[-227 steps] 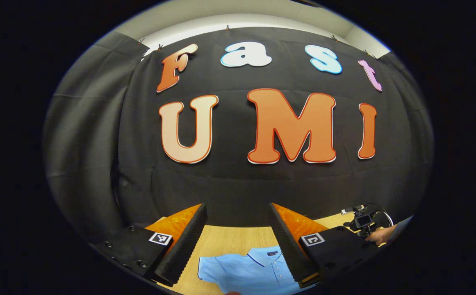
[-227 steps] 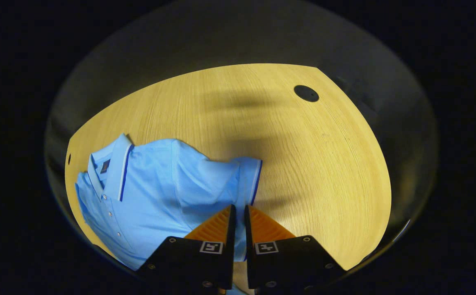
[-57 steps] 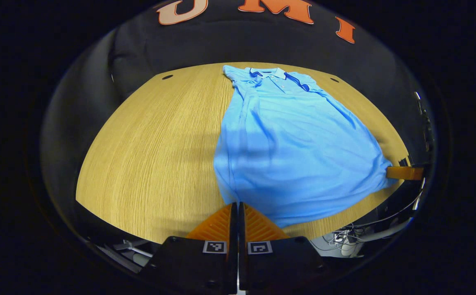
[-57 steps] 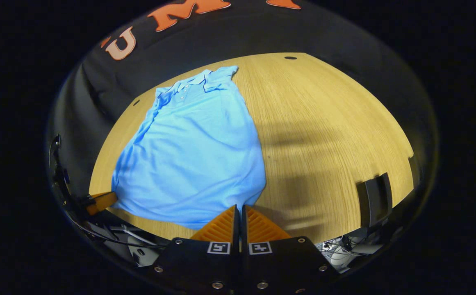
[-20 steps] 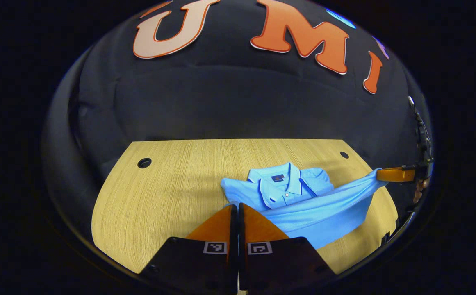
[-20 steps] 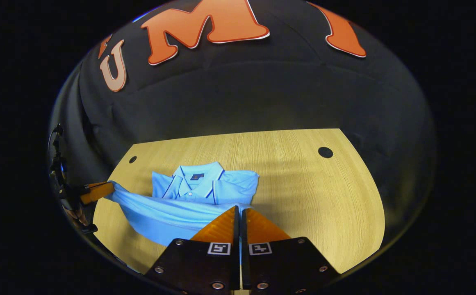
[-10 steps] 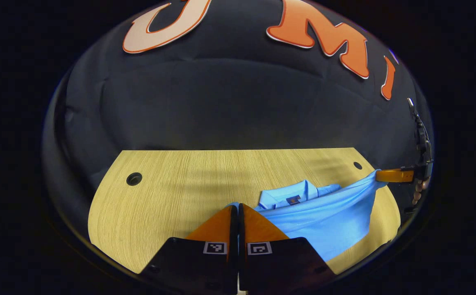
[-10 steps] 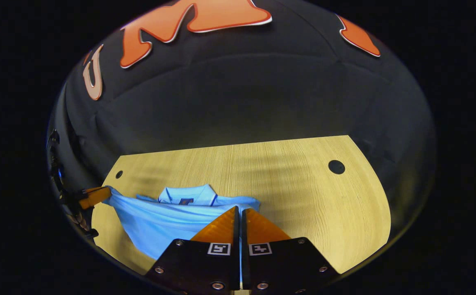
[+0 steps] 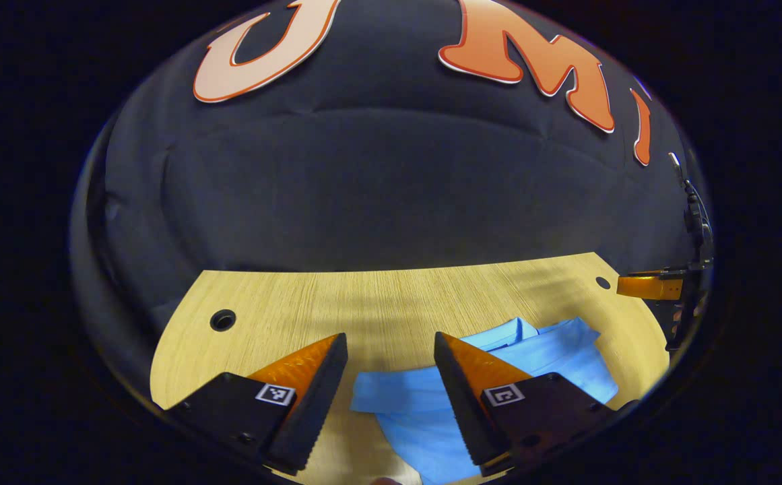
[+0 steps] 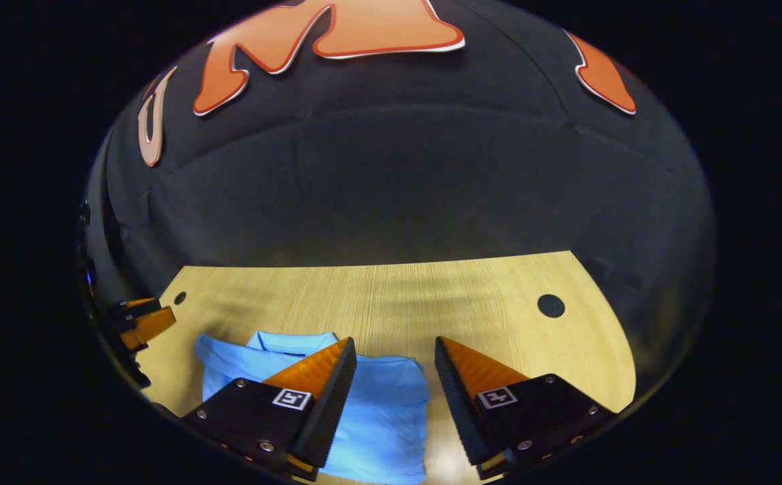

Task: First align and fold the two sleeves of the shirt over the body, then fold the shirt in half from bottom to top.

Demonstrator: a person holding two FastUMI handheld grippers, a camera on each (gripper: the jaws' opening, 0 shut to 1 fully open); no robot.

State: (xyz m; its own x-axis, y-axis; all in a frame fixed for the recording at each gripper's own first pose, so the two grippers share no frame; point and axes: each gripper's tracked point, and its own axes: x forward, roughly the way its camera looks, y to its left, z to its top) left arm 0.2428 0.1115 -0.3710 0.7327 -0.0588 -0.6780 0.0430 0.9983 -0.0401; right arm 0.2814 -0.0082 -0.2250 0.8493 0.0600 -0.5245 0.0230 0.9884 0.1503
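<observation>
**Already folded, both grips let go**

Lay doubled on the table, the shirt, lower half apparently over the top, collar peeking out. Hovered above it, left gripper and right gripper, fingers spread wide, holding nothing. Judged the bottom-to-top fold done; called next only for drawing back, perhaps smoothing an edge.

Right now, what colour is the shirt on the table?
Light blue; the shirt shows best in the right gripper view.
</observation>
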